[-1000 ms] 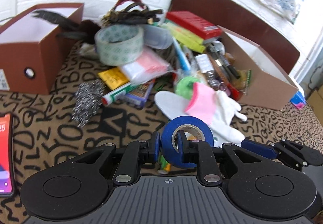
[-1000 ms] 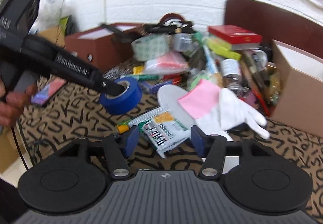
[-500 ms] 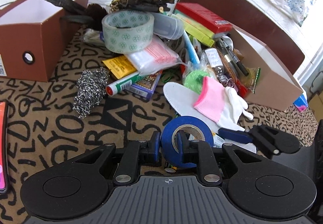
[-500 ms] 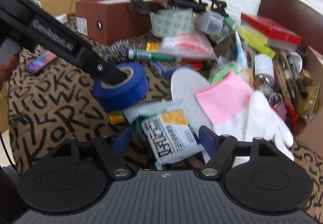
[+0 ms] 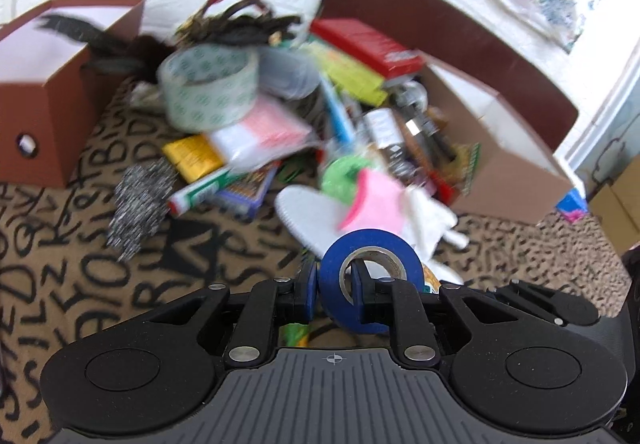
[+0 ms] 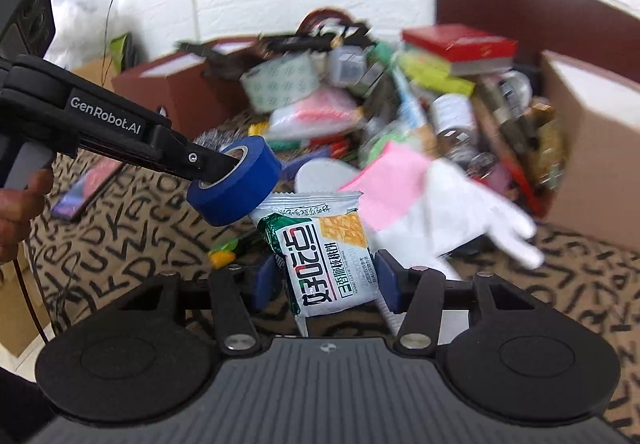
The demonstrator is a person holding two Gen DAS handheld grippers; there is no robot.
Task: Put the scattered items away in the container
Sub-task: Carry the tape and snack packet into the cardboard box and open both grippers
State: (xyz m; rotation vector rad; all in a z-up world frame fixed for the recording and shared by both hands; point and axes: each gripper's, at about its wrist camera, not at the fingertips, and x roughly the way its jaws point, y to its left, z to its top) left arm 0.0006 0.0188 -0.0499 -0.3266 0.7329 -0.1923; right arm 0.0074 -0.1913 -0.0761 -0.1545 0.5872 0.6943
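Left gripper (image 5: 333,286) is pinching the wall of a blue tape roll (image 5: 370,278), lifted above the patterned cloth (image 5: 100,276); it likely needs carrying to the brown box (image 5: 516,179). Right gripper (image 6: 325,278) is straddling a snack packet (image 6: 329,259), jaws spread.

My left gripper (image 5: 334,294) pinches the wall of a blue tape roll (image 5: 370,276), lifted above the patterned tabletop (image 5: 120,276). A snack packet (image 6: 332,260) lies flat between my right gripper's (image 6: 326,278) spread fingers. The cardboard container (image 5: 516,175) sits open, beside the pile.
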